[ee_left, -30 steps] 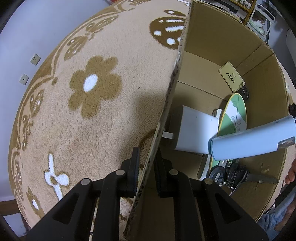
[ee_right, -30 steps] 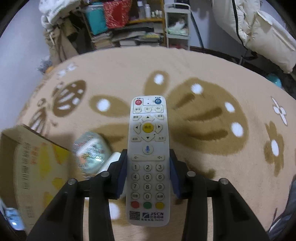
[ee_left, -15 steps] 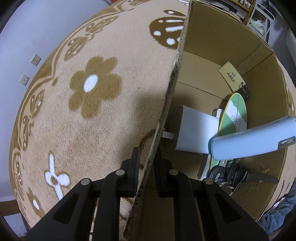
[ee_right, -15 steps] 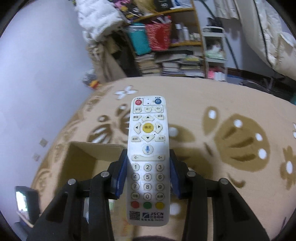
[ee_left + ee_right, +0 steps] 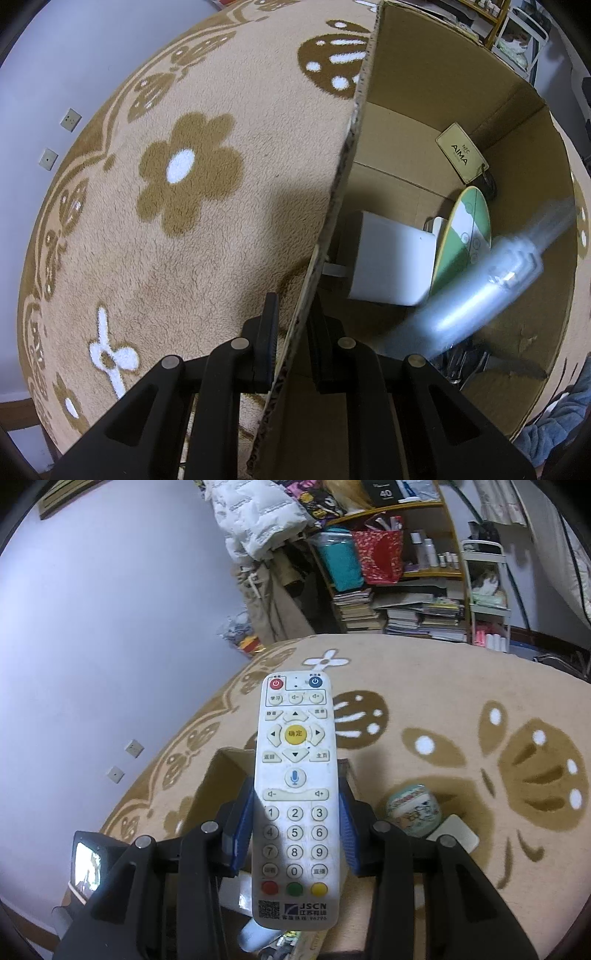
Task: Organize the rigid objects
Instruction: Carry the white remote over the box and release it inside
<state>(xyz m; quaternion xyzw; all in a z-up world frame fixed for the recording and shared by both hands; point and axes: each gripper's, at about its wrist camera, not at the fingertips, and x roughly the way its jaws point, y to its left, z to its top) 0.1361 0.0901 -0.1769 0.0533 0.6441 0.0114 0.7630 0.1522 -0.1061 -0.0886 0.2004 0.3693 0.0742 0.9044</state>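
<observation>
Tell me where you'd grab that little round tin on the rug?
Grip the round tin across its curved sides, coming straight down from above. It seems to lie flat, lid up, so the rim gives two opposite faces. The right hand-held gripper is shut on the remote and must drop that first.

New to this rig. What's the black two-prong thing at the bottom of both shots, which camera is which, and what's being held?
No robot arm here: a person carries a hand-held two-finger gripper in each hand, each with a fisheye camera looking along its fingers.

In the left wrist view, the left gripper pinches the wall of a cardboard box standing on a flower-patterned carpet. Inside lie a white block, a green and white oval, an AIMA tag, and a blurred pale blue object.

In the right wrist view, the right gripper clamps a white remote control above the box, with a small round tin on the carpet.
</observation>
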